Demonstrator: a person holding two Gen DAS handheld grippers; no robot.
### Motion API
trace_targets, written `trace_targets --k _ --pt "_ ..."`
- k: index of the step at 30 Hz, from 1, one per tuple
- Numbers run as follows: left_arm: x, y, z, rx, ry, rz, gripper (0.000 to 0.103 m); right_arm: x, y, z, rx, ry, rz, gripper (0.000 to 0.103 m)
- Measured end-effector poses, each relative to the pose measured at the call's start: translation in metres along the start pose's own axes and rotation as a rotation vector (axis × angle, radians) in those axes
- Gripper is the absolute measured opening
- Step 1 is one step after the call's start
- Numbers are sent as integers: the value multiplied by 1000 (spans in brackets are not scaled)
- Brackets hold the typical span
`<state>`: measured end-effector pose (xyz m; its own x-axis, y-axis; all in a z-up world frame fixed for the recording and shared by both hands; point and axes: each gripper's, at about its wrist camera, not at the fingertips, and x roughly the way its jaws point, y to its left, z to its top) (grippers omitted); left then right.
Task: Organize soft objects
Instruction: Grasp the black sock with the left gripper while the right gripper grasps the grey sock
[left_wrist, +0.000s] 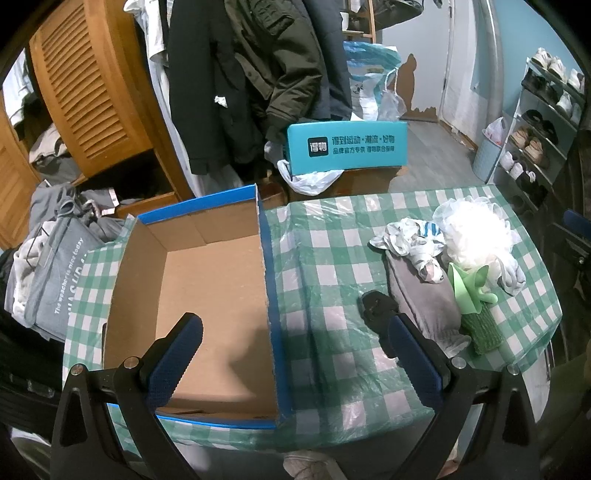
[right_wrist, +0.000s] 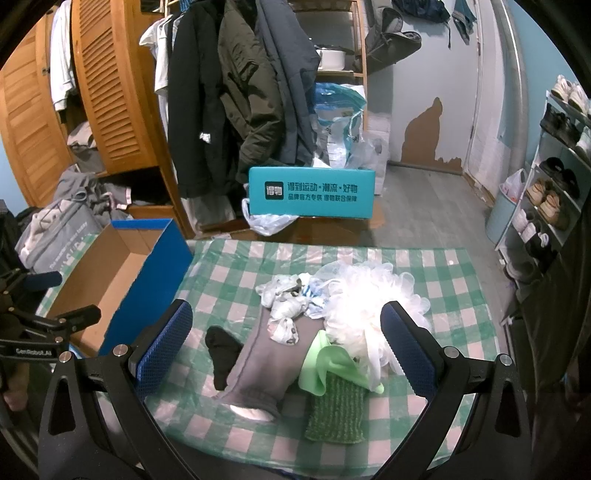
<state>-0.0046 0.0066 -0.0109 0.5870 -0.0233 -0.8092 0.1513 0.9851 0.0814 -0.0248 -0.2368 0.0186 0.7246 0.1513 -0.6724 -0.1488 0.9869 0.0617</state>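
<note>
A pile of soft things lies on the checked tablecloth: a white mesh bath pouf (right_wrist: 369, 302) (left_wrist: 476, 236), patterned white socks (right_wrist: 288, 302) (left_wrist: 410, 240), a grey sock (right_wrist: 258, 365) (left_wrist: 424, 299), a black sock (right_wrist: 221, 350) (left_wrist: 376, 306), a light green cloth (right_wrist: 328, 365) (left_wrist: 469, 288) and a dark green knitted piece (right_wrist: 336, 410) (left_wrist: 484, 328). An open blue cardboard box (left_wrist: 207, 295) (right_wrist: 147, 280) stands empty on the left. My left gripper (left_wrist: 295, 347) is open above the box's right wall. My right gripper (right_wrist: 291, 339) is open over the pile, holding nothing.
The table (right_wrist: 461, 295) has green-white checked plastic covering. Behind it sit a teal shoe box (right_wrist: 310, 192), plastic bags (right_wrist: 266, 218), hanging coats (right_wrist: 236, 92) and a wooden wardrobe (right_wrist: 110, 85). A shoe rack (right_wrist: 554, 184) stands at the right. Clothes (left_wrist: 55, 266) are heaped at the left.
</note>
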Motion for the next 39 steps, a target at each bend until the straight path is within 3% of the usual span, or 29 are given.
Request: trace_targets --k 7,16,29,39 --pt "5 -6 -5 1 20 -5 102 -1 -4 -1 1 2 -4 101" --pt "26 -19 -2 0 108 -23 102 0 -12 -3 11 18 -25 101" --pt "38 -41 9 51 126 5 102 0 -45 -14 40 32 -71 101" --pt "68 -57 11 38 197 -1 102 6 -87 -22 100 74 -108 101"
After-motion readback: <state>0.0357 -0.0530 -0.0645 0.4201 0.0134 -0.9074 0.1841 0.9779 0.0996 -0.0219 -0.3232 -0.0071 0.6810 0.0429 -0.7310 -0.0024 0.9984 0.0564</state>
